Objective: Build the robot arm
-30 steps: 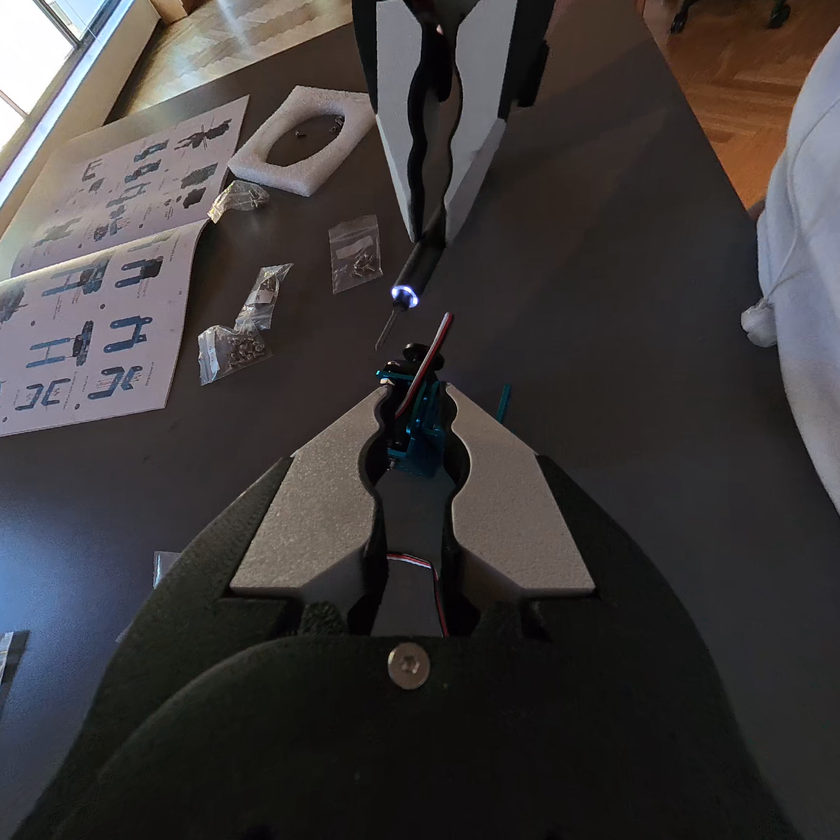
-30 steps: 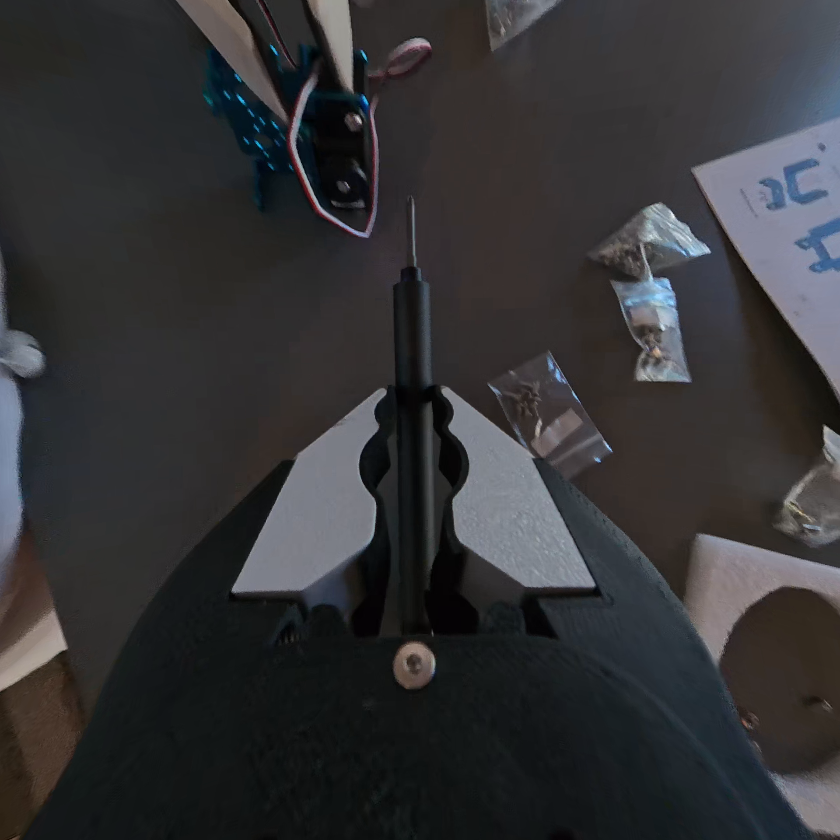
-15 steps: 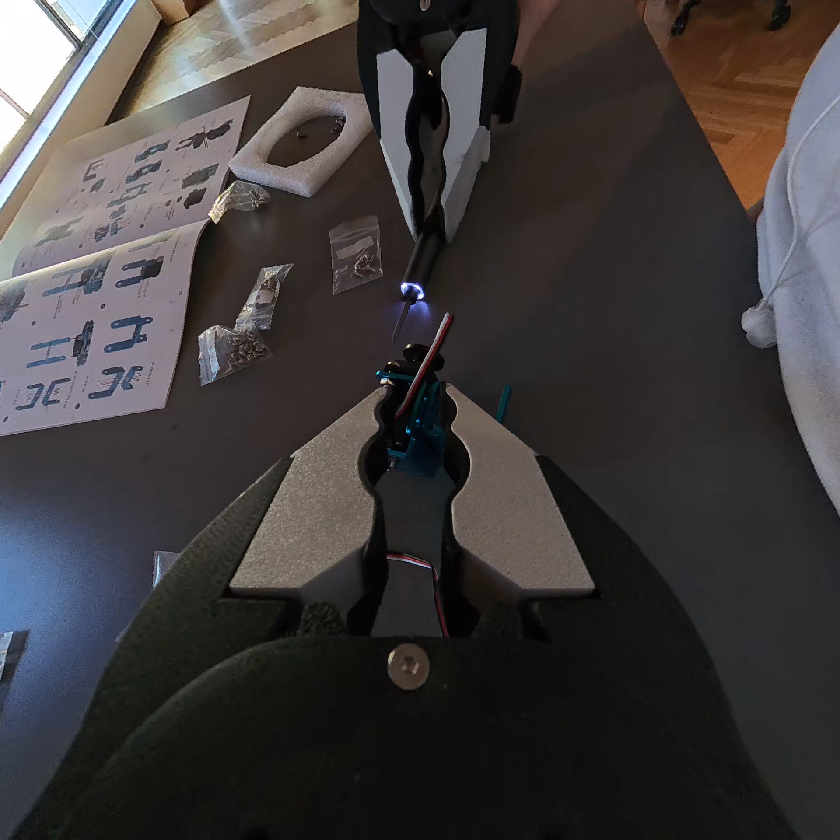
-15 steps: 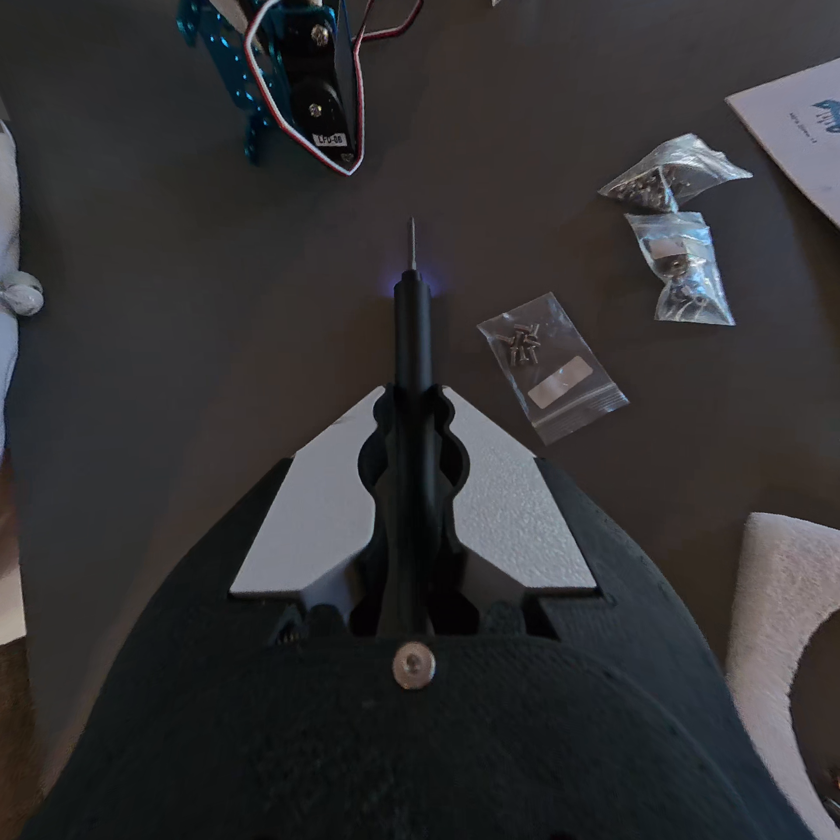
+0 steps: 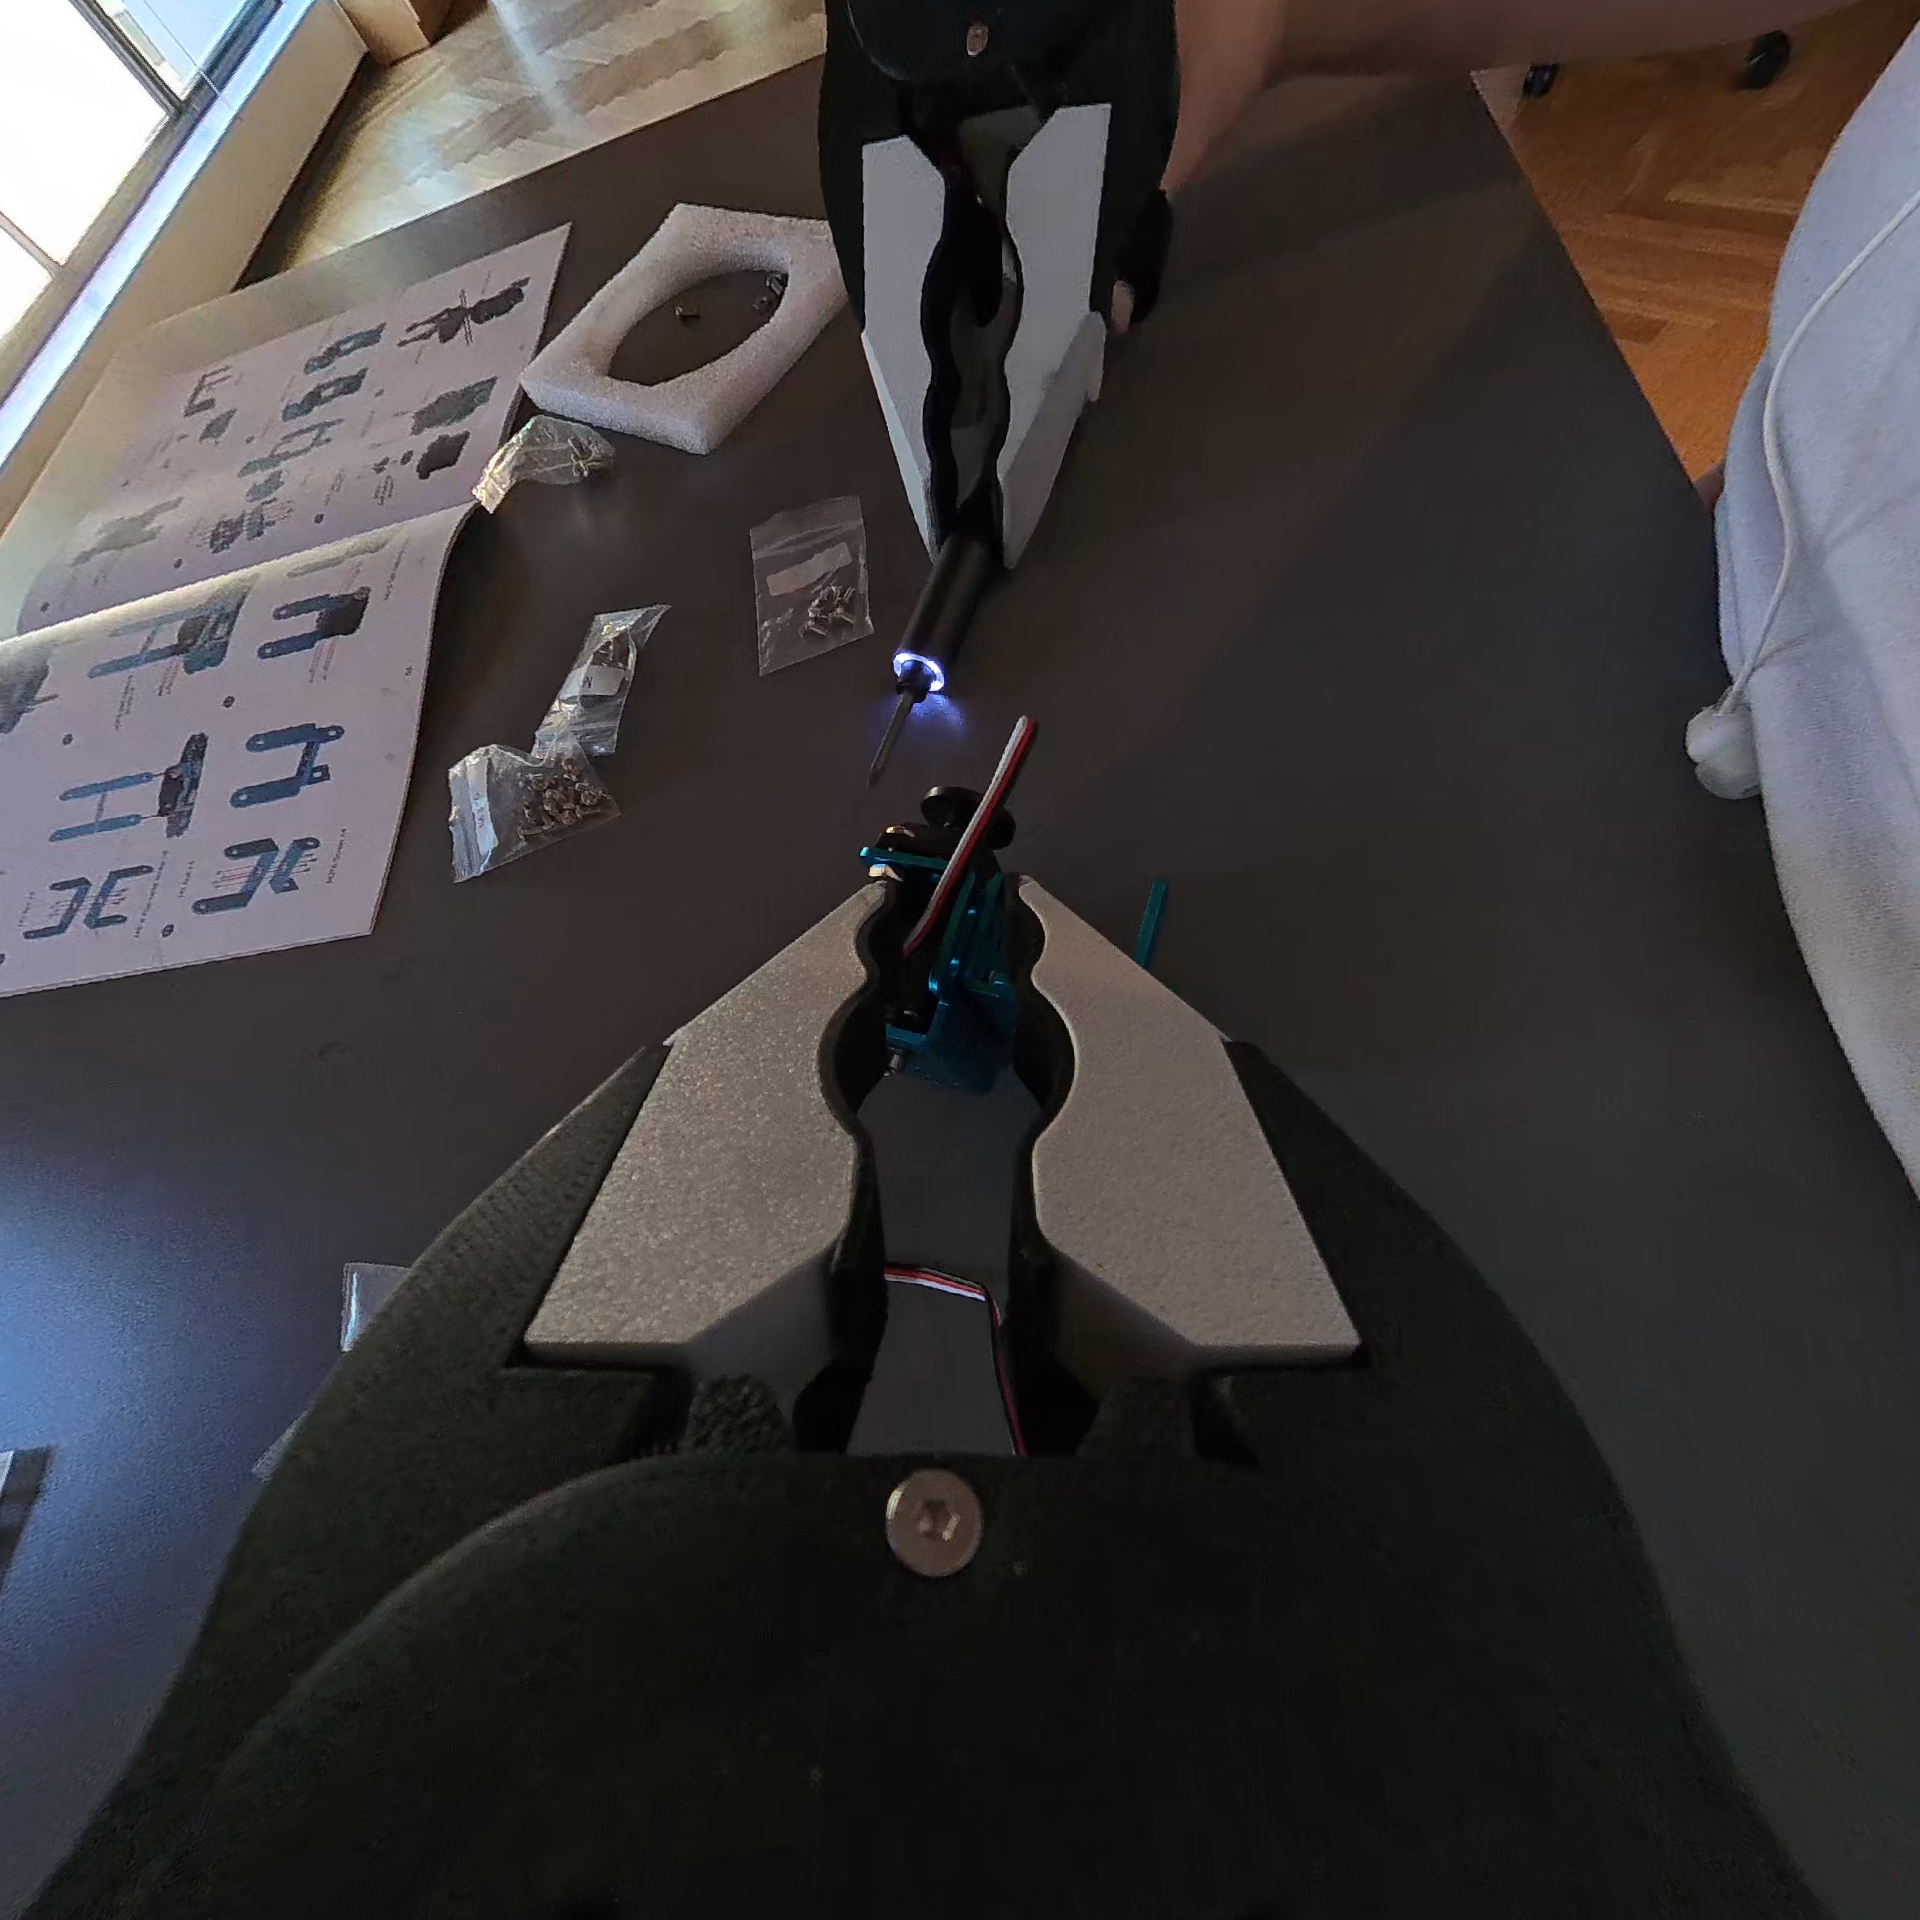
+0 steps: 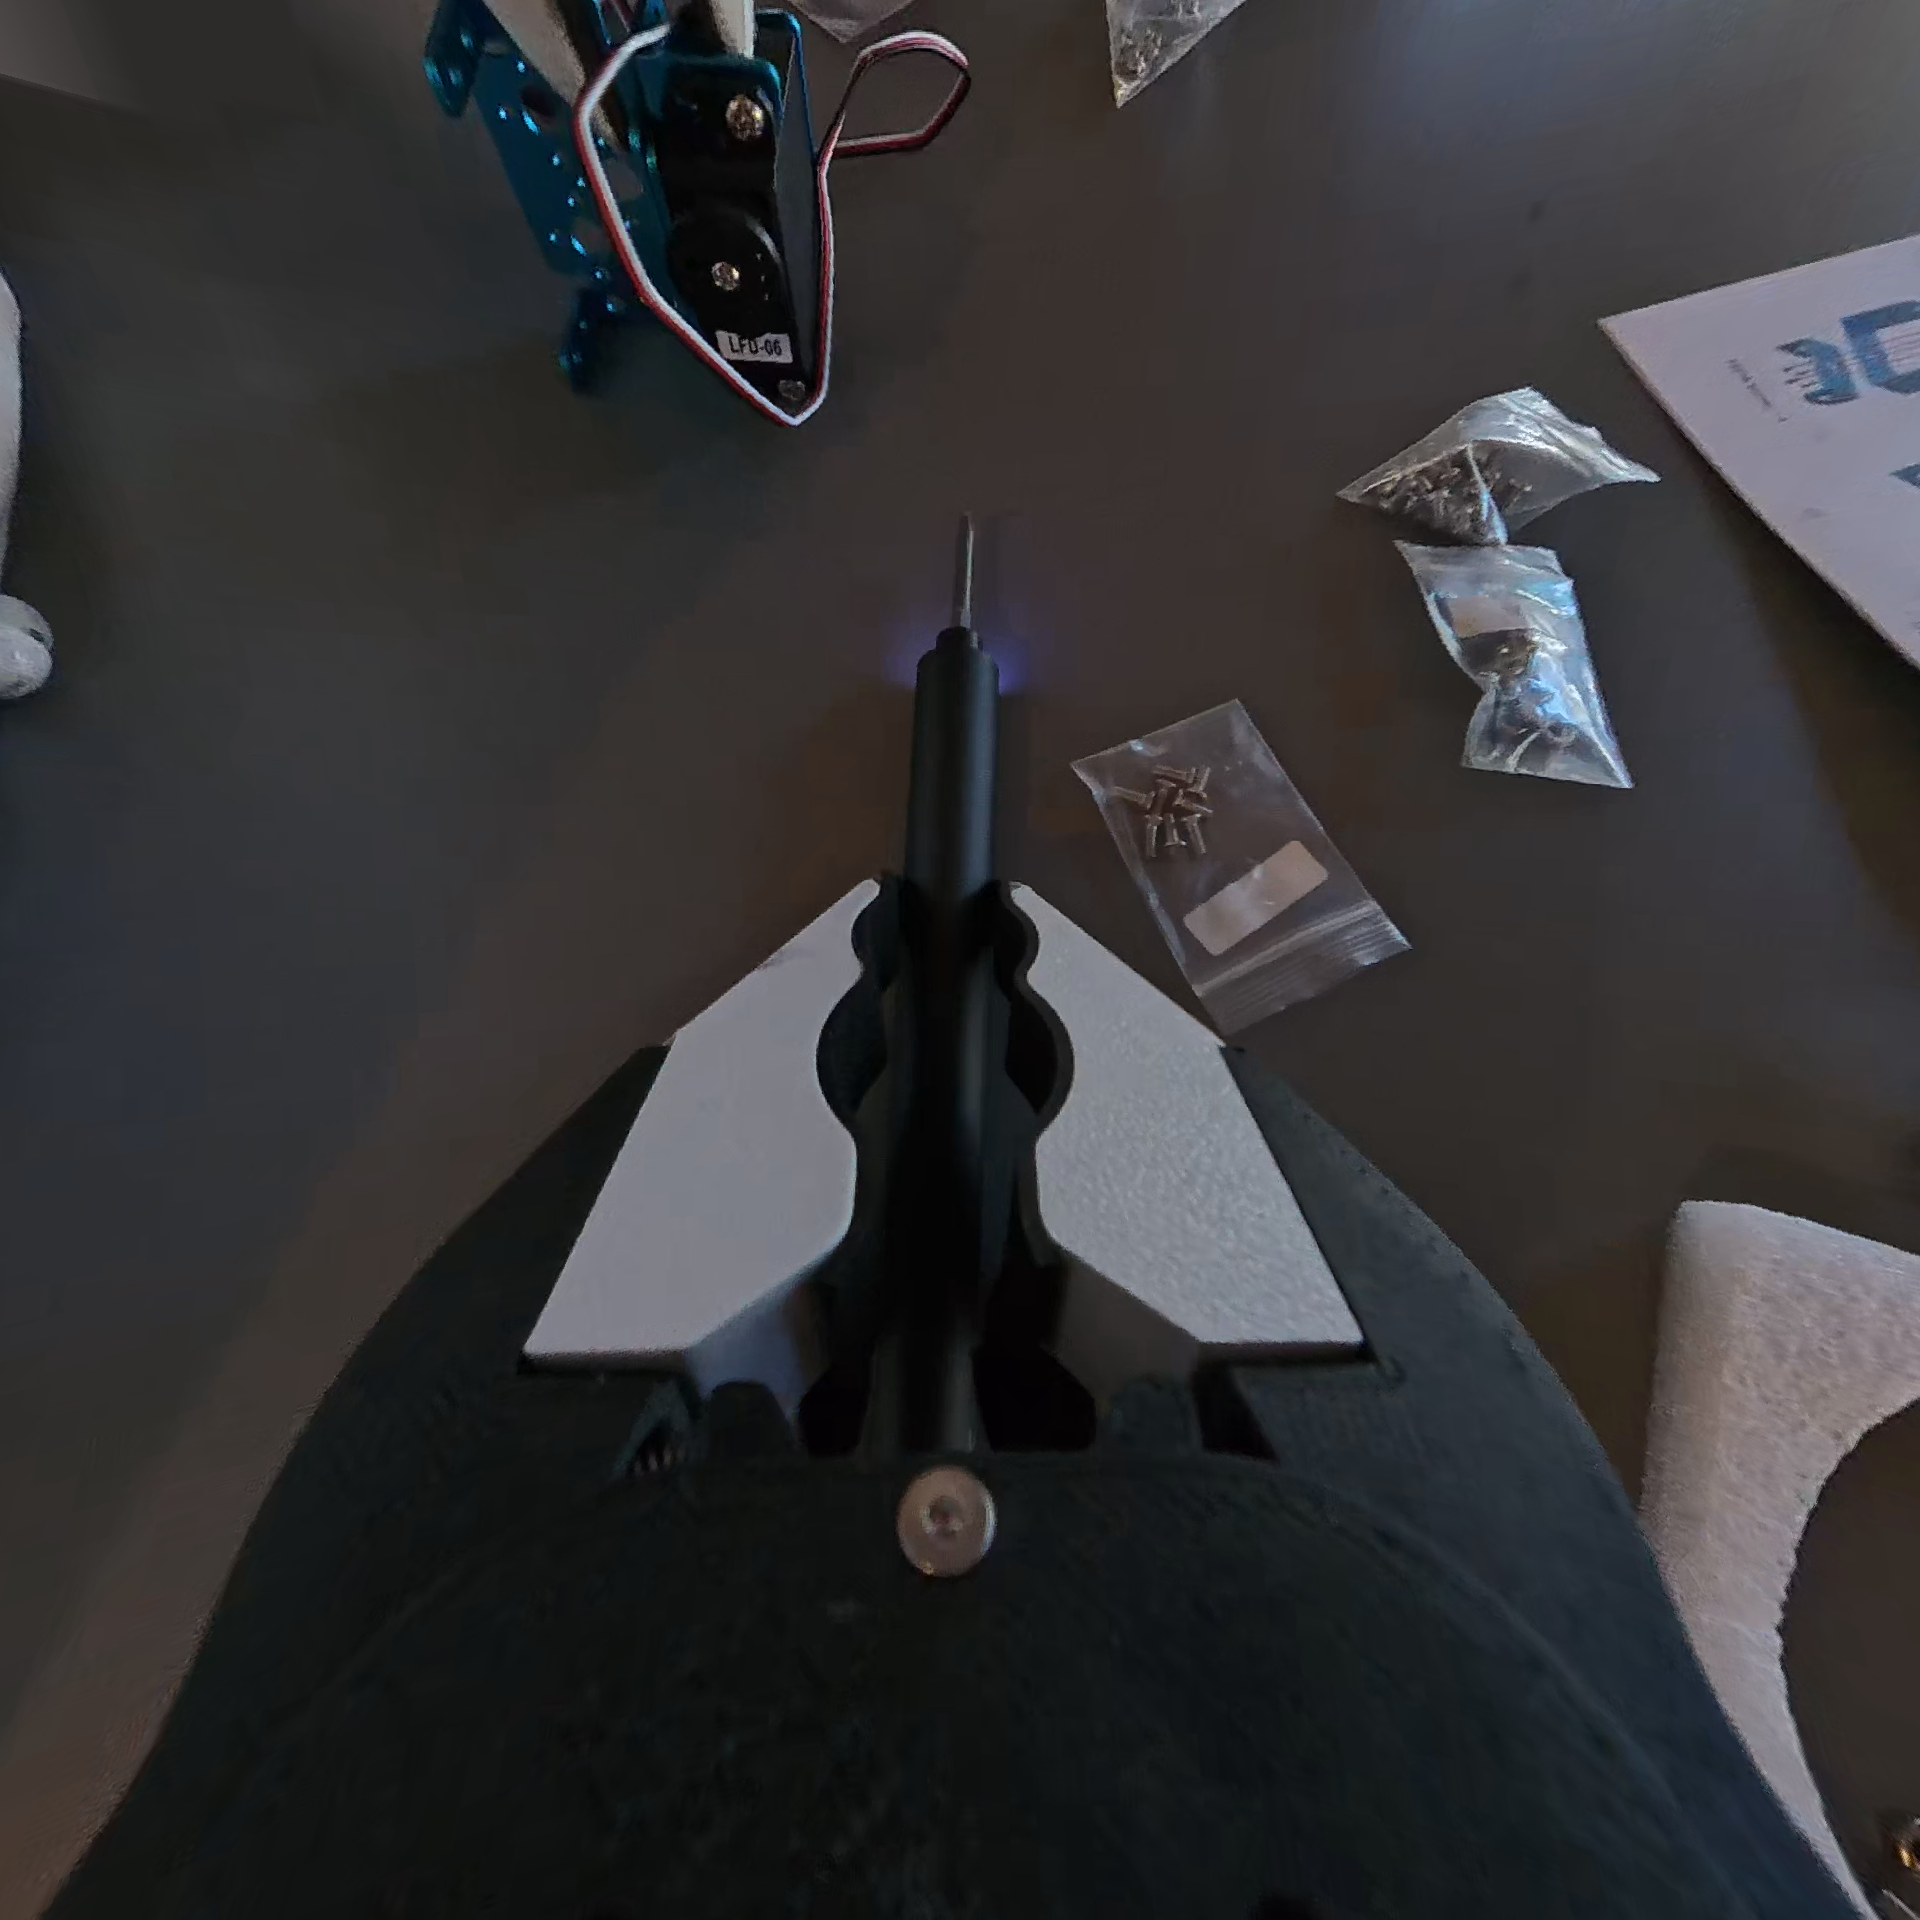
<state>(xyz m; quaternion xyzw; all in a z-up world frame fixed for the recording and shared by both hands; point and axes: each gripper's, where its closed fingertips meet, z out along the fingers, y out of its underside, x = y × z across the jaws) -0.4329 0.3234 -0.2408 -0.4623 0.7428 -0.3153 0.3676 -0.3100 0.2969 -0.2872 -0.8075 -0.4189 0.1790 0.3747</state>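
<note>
Moved: since a second ago my right gripper point(image 6: 940, 894) has backed off, so the driver tip now sits clearly apart from the servo assembly instead of just beside it; my left one looks unchanged.
Left gripper point(image 5: 951, 904): clamped on the blue bracket with the black servo point(image 5: 951, 987), held above the dark table point(image 5: 1351, 727); its red-white-black lead point(image 5: 977, 821) loops out past the fingertips.
Right gripper: closed around the black electric screwdriver point(image 6: 945, 790), ring light lit, thin bit point(image 6: 965, 566) pointing toward the servo point(image 6: 727, 239) but not touching it.
Nearby: a clear bag of screws point(image 6: 1236, 862) lies just right of the driver shaft; two more bags point(image 6: 1507, 582) lie farther right, beside the open instruction booklet point(image 5: 208, 665). A white foam tray point(image 5: 691, 332) sits behind.
Risk: I judge the lead the likeliest trouble (it hangs right across the servo face), since a spinning bit brought in could snag it.
Risk two: the bracket is gripped by a narrow edge, so sideways push from the driver might twist it in my left fingers.
</note>
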